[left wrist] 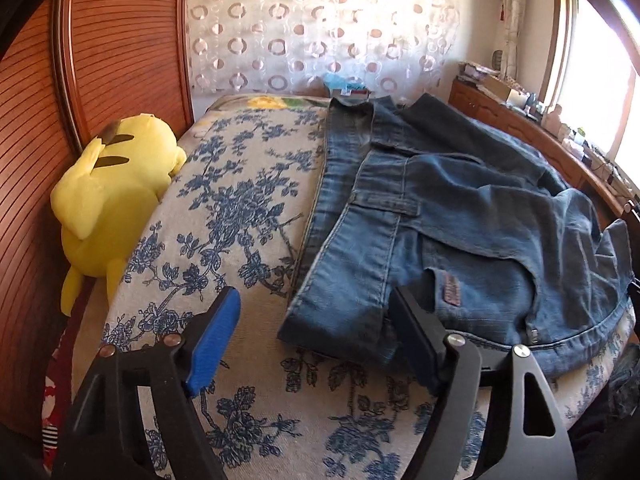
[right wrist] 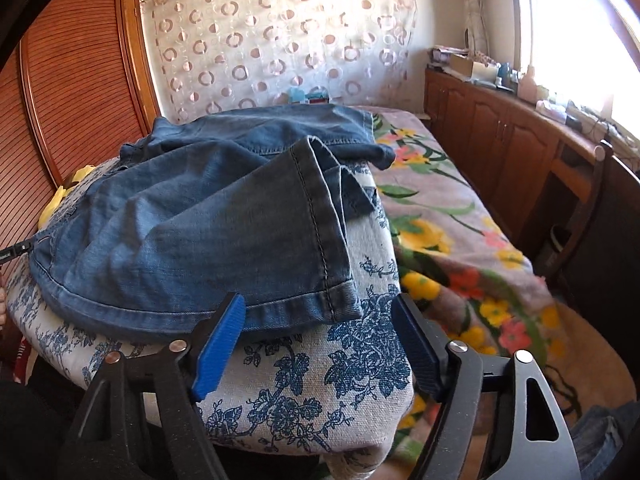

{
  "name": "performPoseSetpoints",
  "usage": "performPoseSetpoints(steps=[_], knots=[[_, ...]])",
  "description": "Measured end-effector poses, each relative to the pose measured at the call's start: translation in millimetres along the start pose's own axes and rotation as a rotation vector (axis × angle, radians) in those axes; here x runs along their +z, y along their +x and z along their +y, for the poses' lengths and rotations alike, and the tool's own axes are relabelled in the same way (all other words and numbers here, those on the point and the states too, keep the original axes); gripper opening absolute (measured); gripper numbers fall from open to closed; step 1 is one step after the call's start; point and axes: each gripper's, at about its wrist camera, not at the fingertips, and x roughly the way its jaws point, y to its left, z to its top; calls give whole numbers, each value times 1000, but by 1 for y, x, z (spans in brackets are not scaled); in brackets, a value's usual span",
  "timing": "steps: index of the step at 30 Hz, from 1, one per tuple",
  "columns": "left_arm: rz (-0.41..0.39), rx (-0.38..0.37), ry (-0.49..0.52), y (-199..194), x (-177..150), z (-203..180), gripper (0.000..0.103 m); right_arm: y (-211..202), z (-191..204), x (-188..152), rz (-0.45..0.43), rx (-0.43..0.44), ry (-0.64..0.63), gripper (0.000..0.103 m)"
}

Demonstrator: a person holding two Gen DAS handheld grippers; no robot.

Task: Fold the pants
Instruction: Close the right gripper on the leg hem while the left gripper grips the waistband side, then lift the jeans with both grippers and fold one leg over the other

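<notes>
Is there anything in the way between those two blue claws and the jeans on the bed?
Nothing visible. The jeans lie bare on the floral cover, directly before the open left gripper and right gripper. The yellow plush toy sits aside.

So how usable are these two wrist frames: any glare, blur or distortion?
Left wrist view: window blown out at right, strong fisheye bending of the wooden panel, jeans slightly soft. Right wrist view: same window glare top right, jeans hem sharp, dark vignette in the corners.
</notes>
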Motion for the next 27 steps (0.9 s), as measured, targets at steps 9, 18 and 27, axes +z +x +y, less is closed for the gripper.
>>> performPoseSetpoints(steps=[9,18,27], knots=[[21,-82,-13,3,-2,-1,43,-16,2,0,16,19,-2,24],[-57,-121,-2,-34,1,-8,19,-51,2,9,-64,75,-42,8],[-160,-143,-2,-91,7,-1,16,-121,3,22,-177,107,-76,7]])
